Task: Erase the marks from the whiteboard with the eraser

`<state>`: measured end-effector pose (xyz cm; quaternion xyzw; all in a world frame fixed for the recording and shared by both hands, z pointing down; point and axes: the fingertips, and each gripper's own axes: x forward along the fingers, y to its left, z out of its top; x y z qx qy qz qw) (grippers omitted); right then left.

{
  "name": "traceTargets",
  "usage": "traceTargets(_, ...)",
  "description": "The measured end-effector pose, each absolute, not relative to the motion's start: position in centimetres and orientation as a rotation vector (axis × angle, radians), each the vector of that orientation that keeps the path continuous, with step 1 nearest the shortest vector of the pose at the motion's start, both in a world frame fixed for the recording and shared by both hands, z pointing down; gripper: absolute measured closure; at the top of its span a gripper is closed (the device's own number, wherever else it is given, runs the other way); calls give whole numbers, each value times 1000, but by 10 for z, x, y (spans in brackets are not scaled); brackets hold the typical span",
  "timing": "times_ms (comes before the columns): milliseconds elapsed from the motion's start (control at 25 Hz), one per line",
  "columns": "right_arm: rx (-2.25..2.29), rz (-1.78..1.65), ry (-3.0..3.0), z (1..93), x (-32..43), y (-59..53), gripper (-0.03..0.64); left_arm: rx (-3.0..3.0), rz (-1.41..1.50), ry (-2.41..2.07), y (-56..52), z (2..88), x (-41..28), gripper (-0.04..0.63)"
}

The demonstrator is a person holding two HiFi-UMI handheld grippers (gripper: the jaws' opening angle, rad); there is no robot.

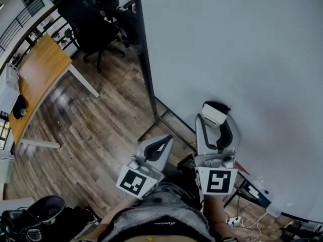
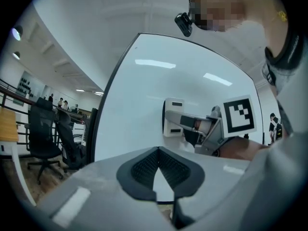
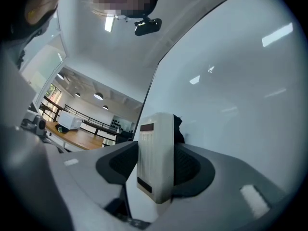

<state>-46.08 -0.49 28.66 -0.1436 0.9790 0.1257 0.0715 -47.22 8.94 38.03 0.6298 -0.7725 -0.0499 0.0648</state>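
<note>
Whiteboard point(image 1: 242, 44) fills most of the head view, and every stretch of it on show reads as clean white, with only ceiling-light reflections across it. I would judge the wiping either nearly finished or aimed at marks outside these views. No ink can be made out, though faint traces could hide in the glare.

Against the board's lower part, a little in from its dark left edge, the right gripper point(image 1: 216, 122) points at the surface. Its jaws are clamped on the eraser point(image 3: 155, 158), a pale block held upright by its two flat sides. The ribbed pads point(image 3: 192, 165) press on it from either side. The dark felt face is turned to the whiteboard. From the left gripper view it seems to be touching the surface, but I cannot be sure of contact.

Off the whiteboard's left edge and lower down, the left gripper point(image 1: 160, 146) hangs over the floor, away from the surface. Its jaws are closed tip to tip with nothing between them.
</note>
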Motion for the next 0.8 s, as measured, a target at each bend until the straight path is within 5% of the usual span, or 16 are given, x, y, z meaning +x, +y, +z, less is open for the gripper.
traceTargets(400, -511, 398, 2933, 274, -578, 30, 397, 1797, -117, -2428, 123, 362, -601, 592)
traceTargets(800, -479, 382, 2945, 269, -621, 44, 397, 1844, -107, -2392, 110, 358, -638, 592)
